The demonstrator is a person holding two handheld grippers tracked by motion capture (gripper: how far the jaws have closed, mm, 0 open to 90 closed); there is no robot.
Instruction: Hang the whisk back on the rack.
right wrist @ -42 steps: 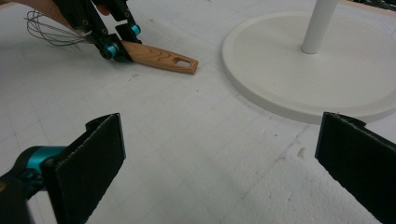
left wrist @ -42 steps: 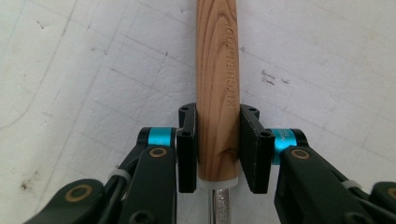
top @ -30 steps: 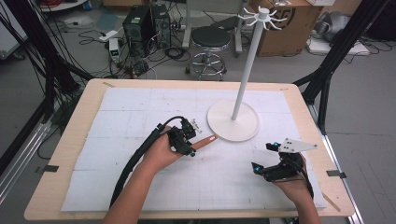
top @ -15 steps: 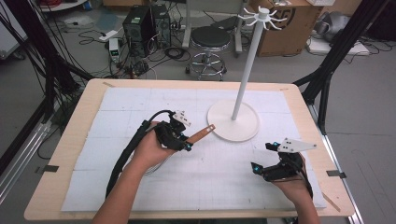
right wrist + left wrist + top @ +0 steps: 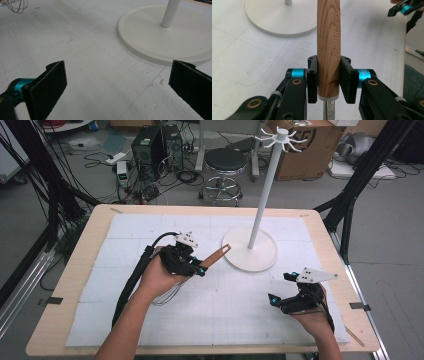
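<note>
The left gripper point(image 5: 197, 268) is clamped on the wooden handle point(image 5: 328, 45) of a wire whisk point(image 5: 167, 296). In the left gripper view both pads press the handle near its lower end, just above the metal ferrule. The handle points up and away toward the white stand point(image 5: 263, 195), while the wire loops hang below the hand, over the white mat point(image 5: 120, 235). The whisk is off the mat. The right gripper point(image 5: 281, 289) rests low over the mat near the stand's round base point(image 5: 160, 42), its jaws spread wide with nothing between them.

Judged from this layout, the work in hand is to hang the whisk on one of the hooks point(image 5: 276, 137) at the top of the stand.

Hazards from this position:

- Rotation in the grip. The handle is round and smooth, and the pads hold it near one end. The weight of the wire head may turn the whisk between the pads, so that the handle tip swings off line.
- Missed hook. The hooks are thin and high above the base. A small aiming error puts the handle tip beside the hook, not on it.
- Tipping. The stand is tall on a narrow pole. A sideways push at the top may rock it, as the right gripper does not steady the base.
- Cable drag. The left gripper's cable point(image 5: 131, 285) trails across the mat and may pull the hand off course during the lift.
</note>
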